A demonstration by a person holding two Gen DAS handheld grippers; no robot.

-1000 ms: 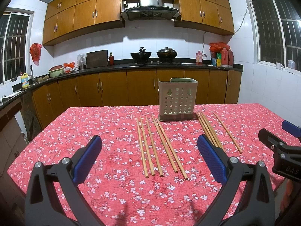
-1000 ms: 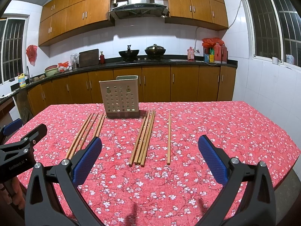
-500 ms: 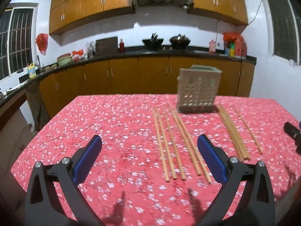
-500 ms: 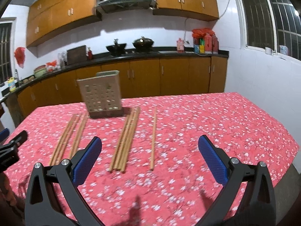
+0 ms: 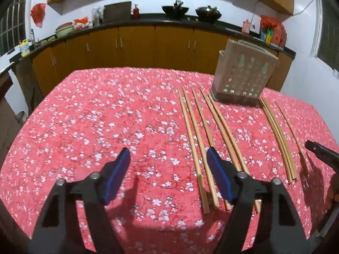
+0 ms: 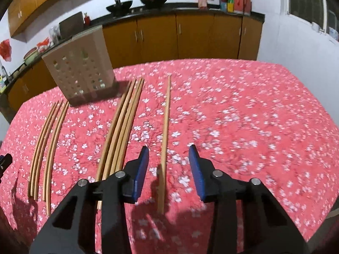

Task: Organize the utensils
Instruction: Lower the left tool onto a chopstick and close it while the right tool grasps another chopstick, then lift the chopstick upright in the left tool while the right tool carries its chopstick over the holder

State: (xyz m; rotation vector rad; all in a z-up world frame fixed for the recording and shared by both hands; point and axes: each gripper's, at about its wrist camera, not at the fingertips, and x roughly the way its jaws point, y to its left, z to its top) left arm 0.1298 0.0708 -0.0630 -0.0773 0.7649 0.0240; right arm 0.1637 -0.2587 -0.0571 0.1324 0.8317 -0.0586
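Looking along the left gripper (image 5: 168, 160), its two blue pads (image 5: 115, 177) stand apart with nothing between them but the red flowered tablecloth (image 5: 95, 116). The gap is moderate, neither wide nor closed. Just to the right of its right finger lies a group of five chopsticks (image 5: 208, 139), running away from the gripper toward the perforated utensil holder (image 5: 243, 76), which stands upright ahead and to the right, at the far ends of those sticks. The gripper's right pad overlaps the near part of this group in view; whether it touches them I cannot tell. Further right lies a tight bundle of chopsticks (image 5: 278, 135), and beyond that a single chopstick (image 5: 291, 131). At the right edge the dark tip of the right gripper (image 5: 321, 151) shows, near the single stick's close end.

From the right gripper (image 6: 168, 158), the blue pads (image 6: 141, 169) are set fairly narrow, one on each side of the single chopstick (image 6: 165, 139), which runs straight ahead between them. The pads are not touching it; tablecloth (image 6: 243, 105) shows on both sides of the stick. Just left of the left finger lies the tight bundle (image 6: 122, 122), its near ends hidden behind that finger. Further left lie more chopsticks (image 6: 47, 135). The utensil holder (image 6: 79, 72) stands ahead and to the left, somewhat blurred. A kitchen counter (image 6: 180, 7) with woks runs behind the table.
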